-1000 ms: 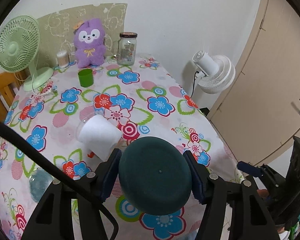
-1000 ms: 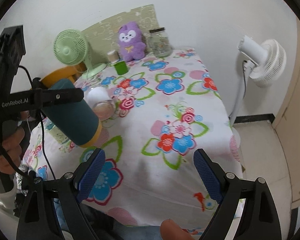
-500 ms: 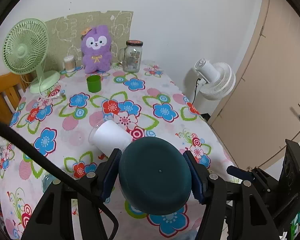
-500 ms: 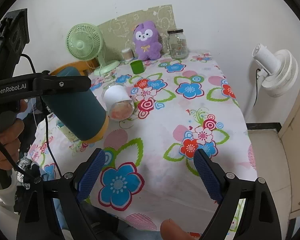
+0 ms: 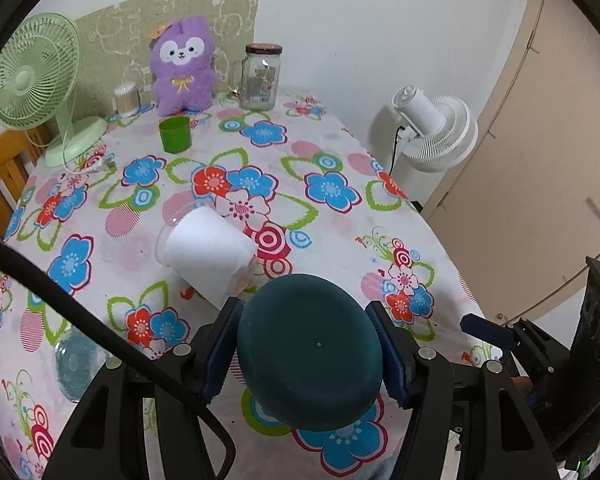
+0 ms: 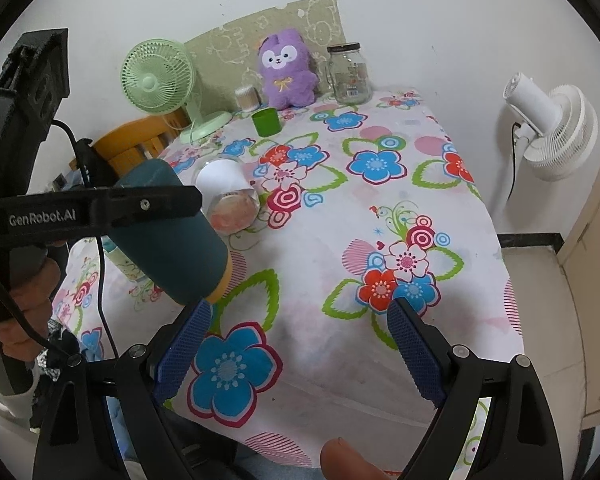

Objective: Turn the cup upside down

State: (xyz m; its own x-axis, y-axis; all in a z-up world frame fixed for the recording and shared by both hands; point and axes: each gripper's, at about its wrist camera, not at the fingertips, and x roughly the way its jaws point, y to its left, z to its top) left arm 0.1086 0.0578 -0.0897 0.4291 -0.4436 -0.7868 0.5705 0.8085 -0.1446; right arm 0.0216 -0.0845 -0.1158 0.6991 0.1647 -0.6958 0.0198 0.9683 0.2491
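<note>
The left gripper (image 5: 308,356) is clamping the dark teal cup (image 5: 309,350) between its 2 blue pads, holding it in the air above the near edge of the table (image 5: 340,232). In the left wrist view the cup's flat base is facing the camera and filling the gap between the fingers. In the right wrist view the same cup (image 6: 172,236) is showing from the side, tilted, with its orange rim pointing down toward the flowered tablecloth and its base pointing up and left, a black finger of the left gripper crossing its wall. The right gripper (image 6: 298,350) is hanging wide and holding nothing, just beside and below the cup's rim, over the near edge of the table. A white cup (image 5: 208,254) is lying on its side near the middle of the table, just beyond the teal cup. A small green cup (image 5: 175,134) is standing upright toward the far edge, in front of a purple plush toy (image 5: 183,70), with a glass jar (image 5: 260,78) beside the toy and a green fan (image 5: 36,84) at the far left corner.
</note>
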